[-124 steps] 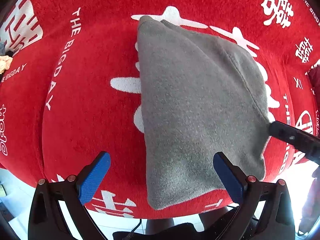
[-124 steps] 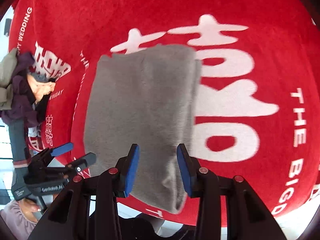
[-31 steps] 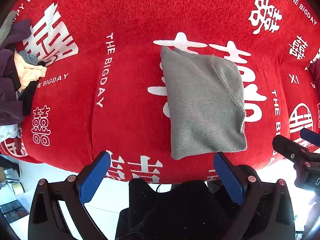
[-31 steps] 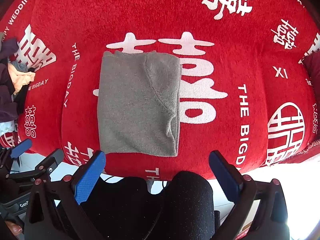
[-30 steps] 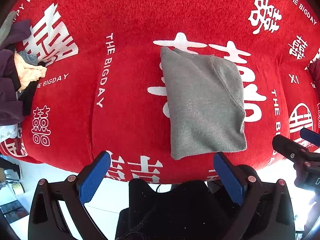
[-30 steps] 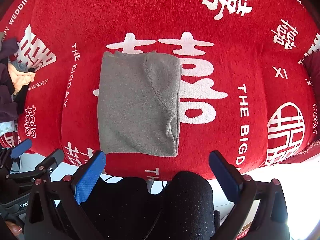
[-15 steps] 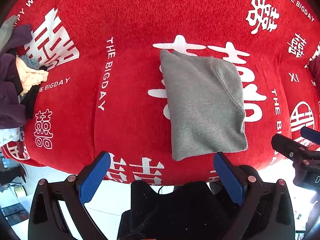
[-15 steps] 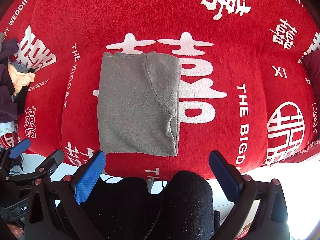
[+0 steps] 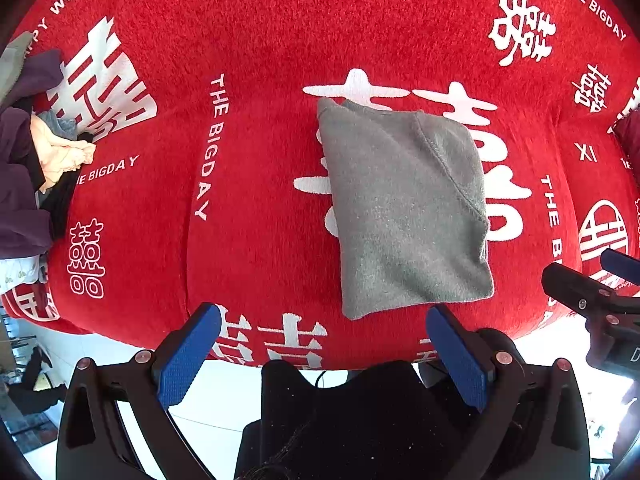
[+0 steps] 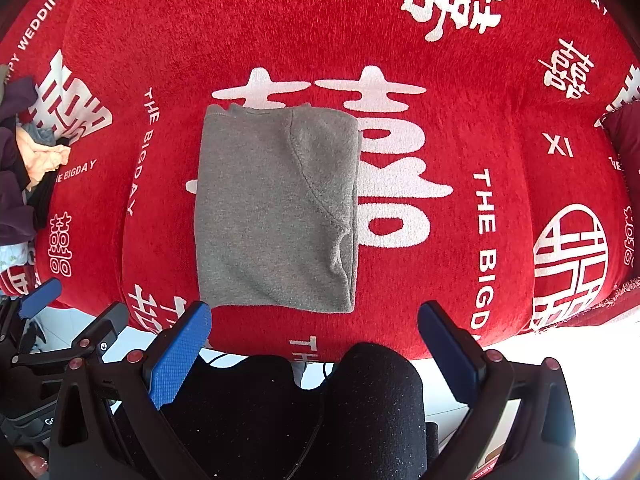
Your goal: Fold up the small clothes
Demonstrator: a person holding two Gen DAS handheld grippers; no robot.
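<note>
Garment: grey cloth (image 10: 276,216) lies folded, flat on the red cover (image 10: 460,80), near its front edge.
Left gripper (image 9: 320,356): jaws spread, empty, apart from the cloth.
Right gripper (image 10: 316,354): jaws spread, empty.
Pile (image 9: 28,168): unfolded clothes at far left.
Risk: the front edge could get nudged, loosening the fold.

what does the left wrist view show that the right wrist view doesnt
Only the left wrist view shows the right tongs from the side, at its right edge. Only the right wrist view shows the left tongs at its lower left. Both show the folded grey garment lying free on the red cover, and the clothes pile.
</note>
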